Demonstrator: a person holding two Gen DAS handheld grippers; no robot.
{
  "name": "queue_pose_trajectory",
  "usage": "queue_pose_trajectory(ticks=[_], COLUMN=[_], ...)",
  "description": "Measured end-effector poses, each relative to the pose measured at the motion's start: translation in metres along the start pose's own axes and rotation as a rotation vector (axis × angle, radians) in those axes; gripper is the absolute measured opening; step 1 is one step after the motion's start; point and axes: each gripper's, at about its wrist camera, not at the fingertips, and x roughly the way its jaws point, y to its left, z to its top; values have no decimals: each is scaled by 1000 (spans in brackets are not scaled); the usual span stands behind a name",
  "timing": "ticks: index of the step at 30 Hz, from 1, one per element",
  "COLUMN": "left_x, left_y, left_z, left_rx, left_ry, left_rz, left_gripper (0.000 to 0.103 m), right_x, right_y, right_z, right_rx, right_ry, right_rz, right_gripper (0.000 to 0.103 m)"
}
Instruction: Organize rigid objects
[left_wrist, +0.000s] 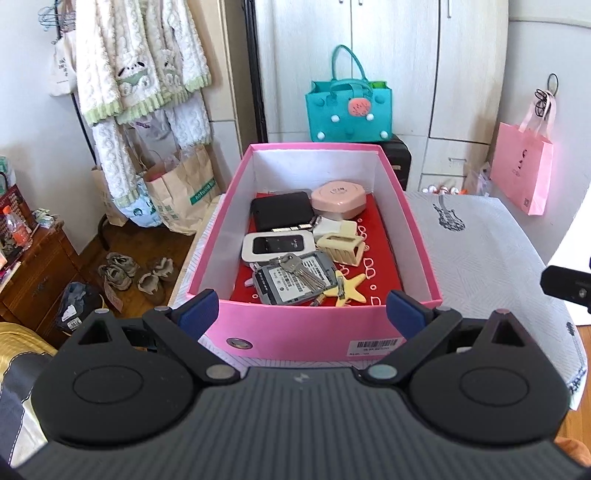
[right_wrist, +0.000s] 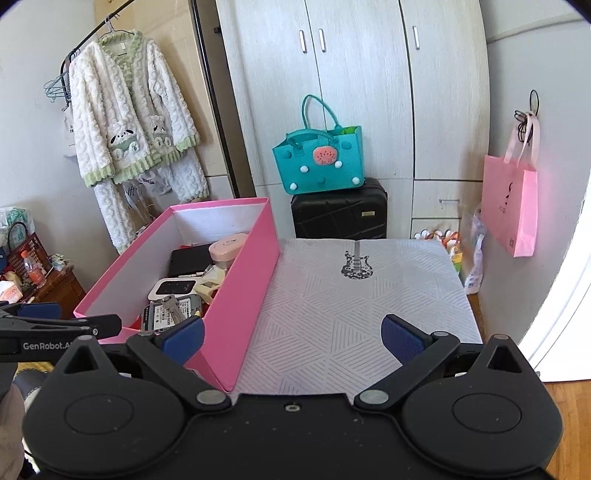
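A pink box (left_wrist: 295, 325) (right_wrist: 243, 280) stands on a white patterned table (left_wrist: 480, 251) (right_wrist: 351, 306). It holds a black case (left_wrist: 282, 212), a pink round case (left_wrist: 338, 199), a white phone-like device (left_wrist: 277, 245), a cream hair clip (left_wrist: 341, 247), a hard drive (left_wrist: 291, 282) with keys (left_wrist: 299, 267) on it, and a yellow starfish piece (left_wrist: 352, 288). My left gripper (left_wrist: 301, 312) is open just in front of the box's near wall, nothing between its fingers. My right gripper (right_wrist: 291, 336) is open over the table beside the box's right corner.
Beyond the table a teal bag (right_wrist: 319, 158) sits on a black suitcase (right_wrist: 340, 212) before white wardrobes. A pink bag (right_wrist: 511, 205) hangs on the right wall. Clothes (right_wrist: 129, 122) hang at left, with paper bags (left_wrist: 181, 188) and shoes (left_wrist: 122, 269) on the floor.
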Motion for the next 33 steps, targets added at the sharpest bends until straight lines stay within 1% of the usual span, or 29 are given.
queue_pose_trajectory(ticks=[10, 15, 21, 22, 23, 27, 33], left_x=[-2, -1, -3, -1, -1, 1, -5], left_y=[-12, -8, -7, -7, -8, -7, -5], left_z=[-19, -21, -21, -21, -21, -23, -25], left_rx=[48, 37, 44, 49, 58, 67, 57], left_ry=[-73, -65, -84, -75, -63, -36, -56], left_rz=[6, -25, -15, -10, -1, 9, 9], left_gripper=[98, 98, 98, 99, 102, 102, 103], right_x=[-2, -1, -3, -3, -3, -5, -8], right_y=[2, -3, -1, -1, -1, 0, 2], right_z=[-13, -16, -19, -19, -20, -21, -21], right_rx=[-33, -13, -11, -12, -12, -5, -8], right_ry=[-36, -30, -27, -26, -25, -18, -27], right_rz=[-42, -60, -68, -68, -69, -69, -67], right_gripper=[103, 103, 103, 103, 103, 103, 103])
